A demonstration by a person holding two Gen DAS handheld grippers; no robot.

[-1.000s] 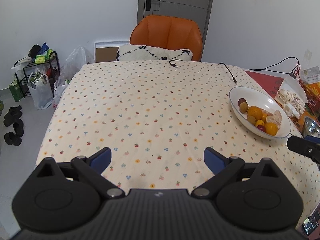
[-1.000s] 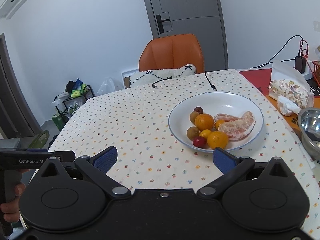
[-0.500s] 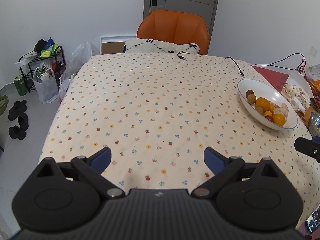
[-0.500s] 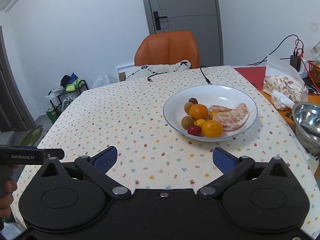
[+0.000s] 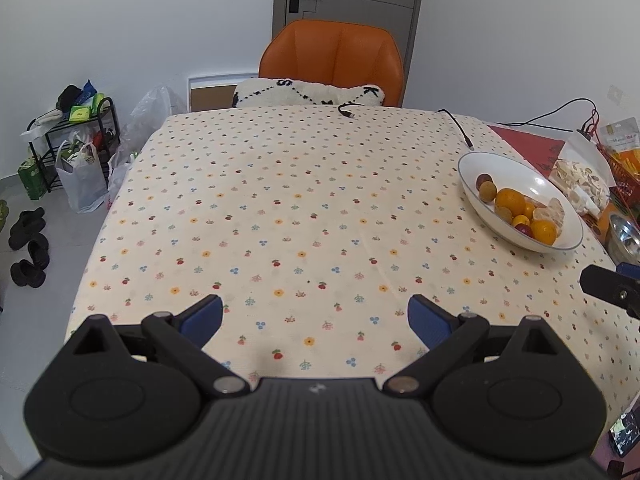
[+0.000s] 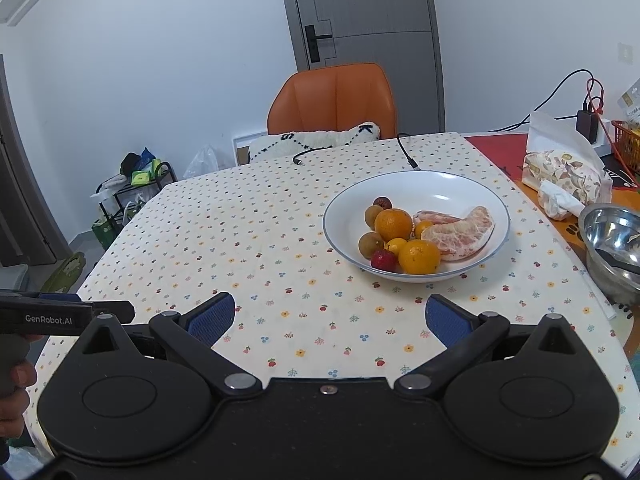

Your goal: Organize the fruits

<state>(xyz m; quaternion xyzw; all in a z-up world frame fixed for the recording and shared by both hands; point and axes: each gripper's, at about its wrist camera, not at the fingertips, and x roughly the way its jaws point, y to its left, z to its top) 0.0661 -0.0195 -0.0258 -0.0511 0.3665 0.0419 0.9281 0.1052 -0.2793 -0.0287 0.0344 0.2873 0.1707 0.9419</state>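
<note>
Right now both my claws hang above the table with the flower-dotted cream cloth [image 5: 280, 200], fingers spread wide and nothing between them. My left claw [image 5: 315, 318] has bare cloth ahead of it; the shallow white bowl with a thin blue rim [image 5: 476, 160] sits ahead and well off to its right. My right claw [image 6: 331, 317] has that same bowl [image 6: 440, 184] just ahead and slightly right of its fingertips. Inside, on the near left side, are two round oranges [image 6: 419, 256], small brownish round fruits [image 6: 371, 244], a small red fruit [image 6: 383, 260] and a little yellow one [image 6: 395, 245], with peeled pink pomelo segments [image 6: 460, 236] to their right. A steel bowl [image 6: 612, 240] stands further right, near the table edge.
</note>
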